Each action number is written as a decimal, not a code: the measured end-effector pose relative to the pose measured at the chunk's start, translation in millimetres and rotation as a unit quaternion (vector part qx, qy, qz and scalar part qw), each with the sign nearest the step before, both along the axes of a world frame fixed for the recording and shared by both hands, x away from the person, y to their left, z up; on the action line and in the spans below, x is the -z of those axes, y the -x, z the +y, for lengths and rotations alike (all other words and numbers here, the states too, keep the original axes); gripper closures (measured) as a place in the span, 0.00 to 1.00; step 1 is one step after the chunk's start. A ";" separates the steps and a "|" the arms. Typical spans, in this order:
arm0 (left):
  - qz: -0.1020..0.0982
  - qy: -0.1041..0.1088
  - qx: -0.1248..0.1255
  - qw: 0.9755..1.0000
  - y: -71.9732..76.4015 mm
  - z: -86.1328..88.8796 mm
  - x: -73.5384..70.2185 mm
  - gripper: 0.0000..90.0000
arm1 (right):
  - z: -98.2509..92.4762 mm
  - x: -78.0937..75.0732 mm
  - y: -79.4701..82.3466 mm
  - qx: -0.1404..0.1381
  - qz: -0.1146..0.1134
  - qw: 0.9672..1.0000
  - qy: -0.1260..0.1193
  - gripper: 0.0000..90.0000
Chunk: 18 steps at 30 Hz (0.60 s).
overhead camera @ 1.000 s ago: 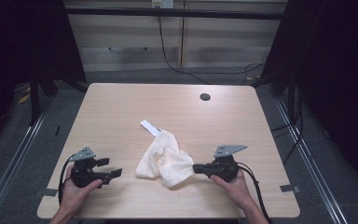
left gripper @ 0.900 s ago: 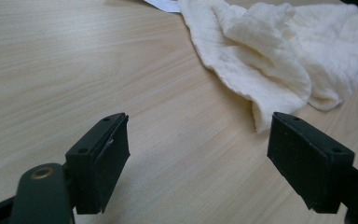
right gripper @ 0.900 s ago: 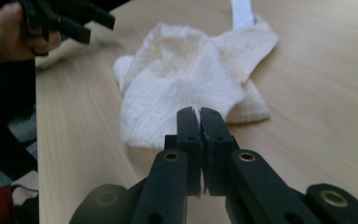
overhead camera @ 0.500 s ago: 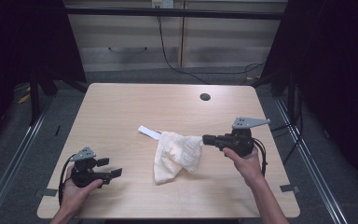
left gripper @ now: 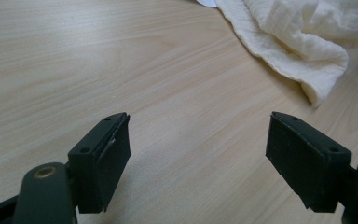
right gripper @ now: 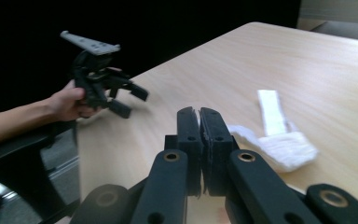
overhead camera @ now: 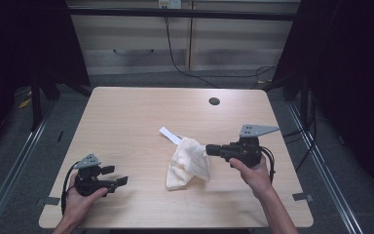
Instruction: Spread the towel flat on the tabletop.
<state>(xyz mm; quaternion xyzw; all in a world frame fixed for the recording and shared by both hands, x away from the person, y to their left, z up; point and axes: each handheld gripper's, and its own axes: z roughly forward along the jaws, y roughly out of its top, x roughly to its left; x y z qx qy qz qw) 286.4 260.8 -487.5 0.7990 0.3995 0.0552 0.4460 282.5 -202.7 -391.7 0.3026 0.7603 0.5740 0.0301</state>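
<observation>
A cream cloth (overhead camera: 187, 163) with a white label strip (overhead camera: 169, 135) lies mid-table, one edge lifted off the wood. My right gripper (overhead camera: 208, 150) is shut on that raised edge, held above the table at the cloth's right, and the rest of the fabric droops down to the surface. In the right gripper view the jaws (right gripper: 199, 114) are pressed together with the cloth (right gripper: 284, 147) and label (right gripper: 271, 112) beyond them. My left gripper (overhead camera: 116, 175) rests open at the front left, nothing between its pads (left gripper: 198, 123); the cloth (left gripper: 298, 32) lies ahead and to its right.
The light wooden table (overhead camera: 126, 112) has a dark round hole (overhead camera: 214, 101) near its far edge. Dark frame rails run along both sides. A cabinet and trailing cables stand behind the table. The left hand and its gripper (right gripper: 129, 100) appear far off in the right gripper view.
My right gripper has risen and shifted right and away, pulling the cloth's edge up with it; the cloth has been dragged and stretched upright. The left gripper has stayed put.
</observation>
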 end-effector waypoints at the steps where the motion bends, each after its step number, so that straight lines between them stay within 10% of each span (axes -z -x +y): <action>1: 0.002 -0.001 0.000 1.000 -0.8 -0.9 0.5 0.24 | 0.7 -8.9 3.7 0.001 -0.011 1.000 -0.011 0.98; 9: 0.002 0.000 0.001 1.000 -0.4 -1.7 0.2 0.24 | -3.1 -74.6 -24.7 0.001 -0.051 0.998 -0.044 0.98; 18: -0.002 0.004 -0.003 1.000 0.1 2.3 -1.0 0.24 | 1.8 -94.4 -49.3 -0.007 -0.061 0.996 -0.068 0.98</action>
